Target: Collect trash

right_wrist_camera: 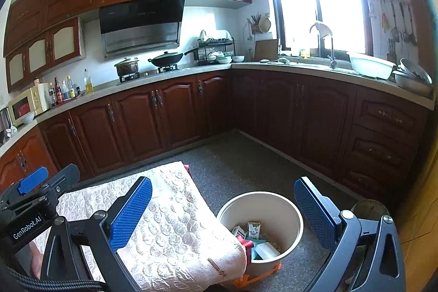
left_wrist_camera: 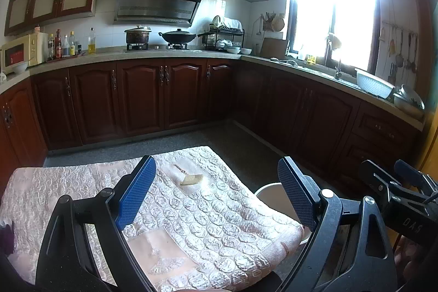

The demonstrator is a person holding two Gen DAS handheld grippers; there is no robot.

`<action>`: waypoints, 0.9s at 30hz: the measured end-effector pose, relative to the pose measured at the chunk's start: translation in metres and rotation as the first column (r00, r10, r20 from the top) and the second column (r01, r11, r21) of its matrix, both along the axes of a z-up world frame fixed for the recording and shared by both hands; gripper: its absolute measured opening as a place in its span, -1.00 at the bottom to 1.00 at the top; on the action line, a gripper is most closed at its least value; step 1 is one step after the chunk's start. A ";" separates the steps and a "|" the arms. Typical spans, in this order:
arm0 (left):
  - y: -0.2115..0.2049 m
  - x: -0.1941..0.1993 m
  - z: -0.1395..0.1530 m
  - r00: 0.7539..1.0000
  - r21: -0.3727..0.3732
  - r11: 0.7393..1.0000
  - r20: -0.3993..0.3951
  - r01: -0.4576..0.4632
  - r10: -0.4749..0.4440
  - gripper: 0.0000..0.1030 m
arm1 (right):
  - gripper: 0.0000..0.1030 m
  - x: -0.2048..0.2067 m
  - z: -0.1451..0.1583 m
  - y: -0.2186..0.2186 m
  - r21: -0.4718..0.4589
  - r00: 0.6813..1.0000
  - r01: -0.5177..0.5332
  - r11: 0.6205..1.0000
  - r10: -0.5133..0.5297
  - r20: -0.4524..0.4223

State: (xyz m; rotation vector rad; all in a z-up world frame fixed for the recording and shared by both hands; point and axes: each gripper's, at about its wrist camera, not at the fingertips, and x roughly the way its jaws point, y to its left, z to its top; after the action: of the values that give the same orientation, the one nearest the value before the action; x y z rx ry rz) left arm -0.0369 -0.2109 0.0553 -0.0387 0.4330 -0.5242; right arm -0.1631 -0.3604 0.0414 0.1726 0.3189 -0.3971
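A small tan fan-shaped scrap with a thin stick lies on the far part of a table covered with a pink quilted cloth. My left gripper is open and empty, held above the table's near side, short of the scrap. A cream trash bin stands on the floor right of the table and holds cartons and other trash. My right gripper is open and empty, held above the bin and the table's right edge. The bin's rim also shows in the left wrist view.
Dark wood cabinets run along the back and right under a counter with a stove, pots, bottles and a sink. Grey floor lies between the table and cabinets. An orange frame sits under the bin.
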 end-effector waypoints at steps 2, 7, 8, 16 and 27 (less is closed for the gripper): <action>-0.001 0.000 0.000 1.000 0.001 1.000 0.000 0.001 -0.001 0.76 | 0.99 0.000 0.000 0.000 0.000 1.000 0.001 1.000 -0.001 0.000; -0.001 0.000 -0.001 1.000 0.002 1.000 -0.001 -0.001 0.001 0.76 | 0.99 0.001 -0.001 0.000 -0.001 1.000 0.002 1.000 -0.002 0.000; 0.000 0.000 -0.001 1.000 0.002 1.000 -0.003 -0.002 0.002 0.76 | 0.99 0.001 0.000 0.000 0.000 1.000 0.003 1.000 -0.003 0.000; 0.001 0.003 -0.003 1.000 0.008 1.000 -0.011 -0.006 0.006 0.76 | 0.99 0.001 -0.001 -0.002 0.000 1.000 -0.001 1.000 0.001 -0.002; -0.002 0.005 -0.007 1.000 0.028 1.000 -0.011 -0.008 0.008 0.76 | 0.99 0.004 -0.004 -0.007 0.008 1.000 -0.005 1.000 0.005 -0.016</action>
State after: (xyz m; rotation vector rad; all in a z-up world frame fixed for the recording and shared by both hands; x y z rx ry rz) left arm -0.0320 -0.2127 0.0487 -0.0165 0.4510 -0.5100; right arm -0.1595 -0.3672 0.0376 0.1767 0.3366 -0.3924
